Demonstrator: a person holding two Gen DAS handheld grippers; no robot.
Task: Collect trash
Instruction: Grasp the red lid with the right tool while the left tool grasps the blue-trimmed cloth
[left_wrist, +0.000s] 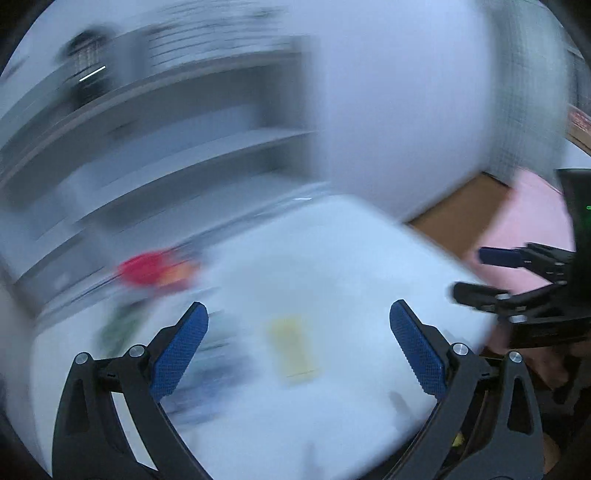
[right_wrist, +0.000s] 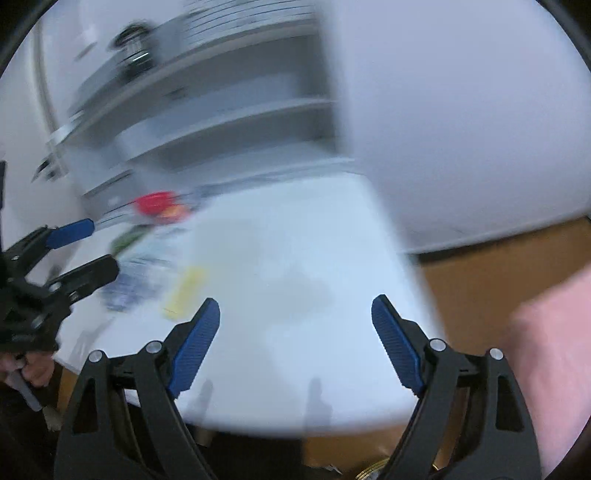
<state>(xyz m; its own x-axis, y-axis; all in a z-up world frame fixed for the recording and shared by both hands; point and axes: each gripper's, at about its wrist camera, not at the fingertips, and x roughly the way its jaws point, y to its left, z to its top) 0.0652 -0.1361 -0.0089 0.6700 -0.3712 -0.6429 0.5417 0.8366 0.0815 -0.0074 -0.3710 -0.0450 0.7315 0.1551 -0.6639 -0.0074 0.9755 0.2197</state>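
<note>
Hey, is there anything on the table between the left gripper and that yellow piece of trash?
Nothing visible. The left gripper is open and empty above the white table, and the yellow scrap lies on bare tabletop right in front of it. The blur could hide something small.

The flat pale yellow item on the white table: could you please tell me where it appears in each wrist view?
Left wrist view: the flat pale yellow item lies low and central on the white table, between the open blue fingers.
Right wrist view: it sits lower left, just left of the left blue finger.
Shared landmark: the blurred red object further back, near the shelves.
</note>
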